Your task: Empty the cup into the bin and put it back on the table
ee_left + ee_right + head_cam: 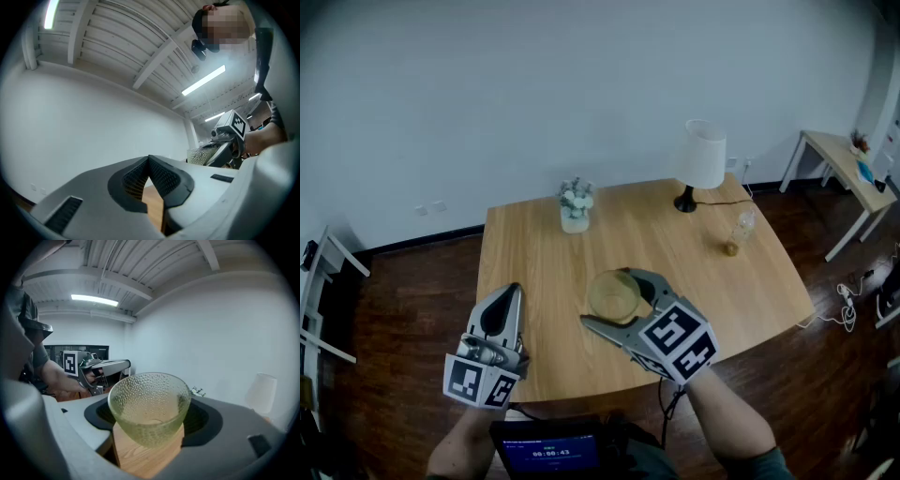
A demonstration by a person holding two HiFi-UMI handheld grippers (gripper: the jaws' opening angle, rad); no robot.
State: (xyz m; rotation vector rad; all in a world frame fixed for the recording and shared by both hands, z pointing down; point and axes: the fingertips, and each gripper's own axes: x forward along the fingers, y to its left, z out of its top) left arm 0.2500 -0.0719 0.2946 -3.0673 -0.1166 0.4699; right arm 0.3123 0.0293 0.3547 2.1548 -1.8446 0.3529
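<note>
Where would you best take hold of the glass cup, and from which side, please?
Across its dimpled wall below the rim, from the side, as the right tool grips it now. The glass cup is upright, wide-mouthed and narrows toward its base, so a level sideways grip probably keeps it steady and leaves the mouth free for tipping.

- Head view runs dim and bluish, corners darkening, floor [403, 300] nearly black.
- Strip lights [93, 300] glow above the right hand-held gripper [151, 420], no harsh glare.
- The cup [147, 399] looks sharp; edges bend, black rim around both gripper views.
</note>
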